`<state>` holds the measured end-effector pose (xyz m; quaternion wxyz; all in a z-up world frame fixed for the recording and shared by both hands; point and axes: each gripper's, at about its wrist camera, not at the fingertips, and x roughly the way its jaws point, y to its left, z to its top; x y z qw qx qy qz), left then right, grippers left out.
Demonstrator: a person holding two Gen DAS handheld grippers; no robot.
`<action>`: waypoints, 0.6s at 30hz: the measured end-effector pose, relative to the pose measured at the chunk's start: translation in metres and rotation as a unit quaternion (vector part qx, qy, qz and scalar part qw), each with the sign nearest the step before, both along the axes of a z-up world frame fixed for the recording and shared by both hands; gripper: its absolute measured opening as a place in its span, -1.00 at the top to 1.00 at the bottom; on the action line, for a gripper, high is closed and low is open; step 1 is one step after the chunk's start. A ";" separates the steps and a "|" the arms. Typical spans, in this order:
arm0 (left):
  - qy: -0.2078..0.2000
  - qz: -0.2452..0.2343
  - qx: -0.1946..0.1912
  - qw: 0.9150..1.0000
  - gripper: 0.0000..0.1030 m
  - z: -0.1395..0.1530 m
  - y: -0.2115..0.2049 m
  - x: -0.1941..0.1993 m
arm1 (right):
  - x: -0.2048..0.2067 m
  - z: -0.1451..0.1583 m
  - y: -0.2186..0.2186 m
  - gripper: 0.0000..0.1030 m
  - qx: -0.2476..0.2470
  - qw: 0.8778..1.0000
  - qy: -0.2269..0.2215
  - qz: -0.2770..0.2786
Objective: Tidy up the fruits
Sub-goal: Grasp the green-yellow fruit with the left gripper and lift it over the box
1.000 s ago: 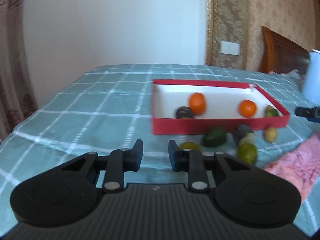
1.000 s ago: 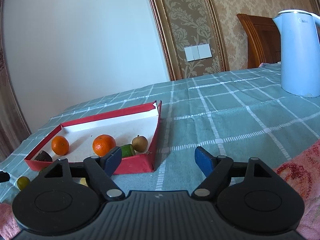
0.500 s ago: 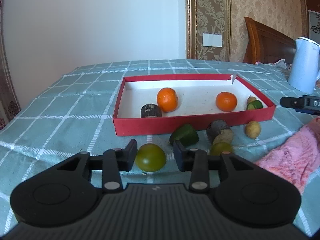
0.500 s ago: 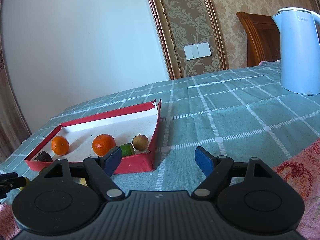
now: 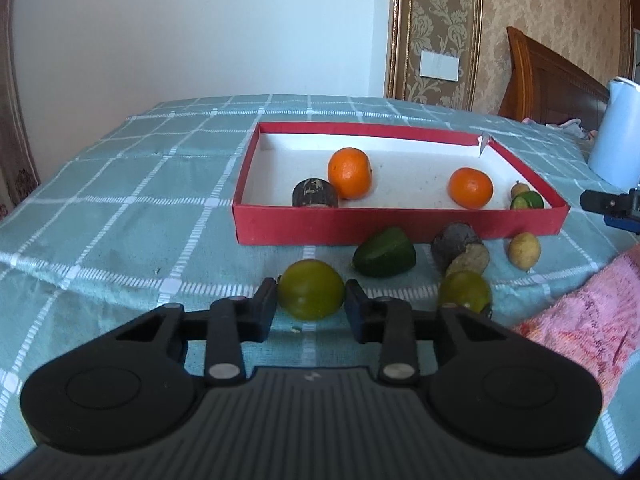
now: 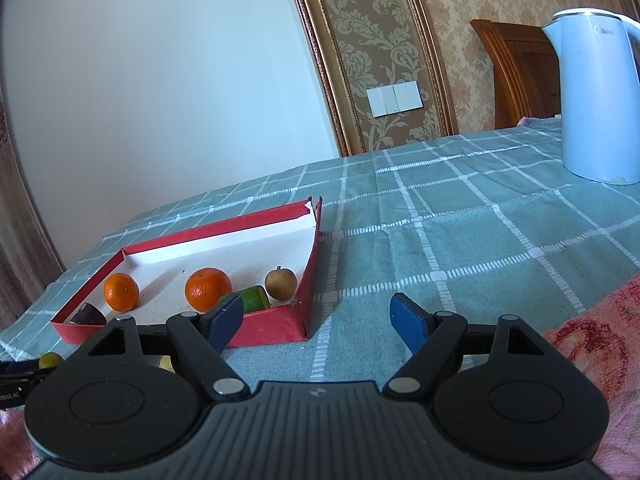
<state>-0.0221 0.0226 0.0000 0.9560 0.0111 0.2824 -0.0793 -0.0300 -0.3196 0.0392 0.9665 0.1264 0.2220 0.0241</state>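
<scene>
Two black fingers of the left gripper (image 5: 311, 306) stand apart, flanking a round yellow-green fruit (image 5: 311, 295) on the teal checked tablecloth (image 5: 120, 232), not yet clamped. The red cardboard tray (image 5: 400, 224) lies at twelve o'clock. Half a second ago the fruit sat lower between them; the gripper has closed in. Well off at three o'clock, the right gripper (image 6: 318, 316) hangs open, unchanged.

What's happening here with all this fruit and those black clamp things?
A person is sorting fruit into a shallow red box using two hand-held grippers. The left gripper has its fingers on either side of a round yellow-green fruit on the checked teal tablecloth; whether they are squeezing it yet is unclear. The right gripper is open and empty. Two oranges sit in the box; several fruits lie outside.
</scene>
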 end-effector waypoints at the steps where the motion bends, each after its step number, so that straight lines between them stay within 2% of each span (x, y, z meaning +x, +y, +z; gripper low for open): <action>1: 0.000 0.000 -0.001 1.000 0.36 0.000 0.001 0.000 | 0.000 0.000 0.000 -0.56 0.001 1.000 0.000 0.000; 6: -0.012 0.002 0.000 1.000 0.37 0.004 0.000 -0.006 | 0.000 0.000 -0.001 -0.56 0.002 1.000 -0.001 -0.002; 12: -0.039 -0.006 -0.008 0.999 0.37 0.026 -0.004 -0.013 | 0.000 0.000 -0.001 -0.56 0.002 1.000 0.000 -0.002; 18: -0.061 -0.022 -0.003 0.998 0.37 0.047 -0.024 -0.002 | 0.000 -0.001 -0.003 -0.56 0.004 1.000 0.001 -0.002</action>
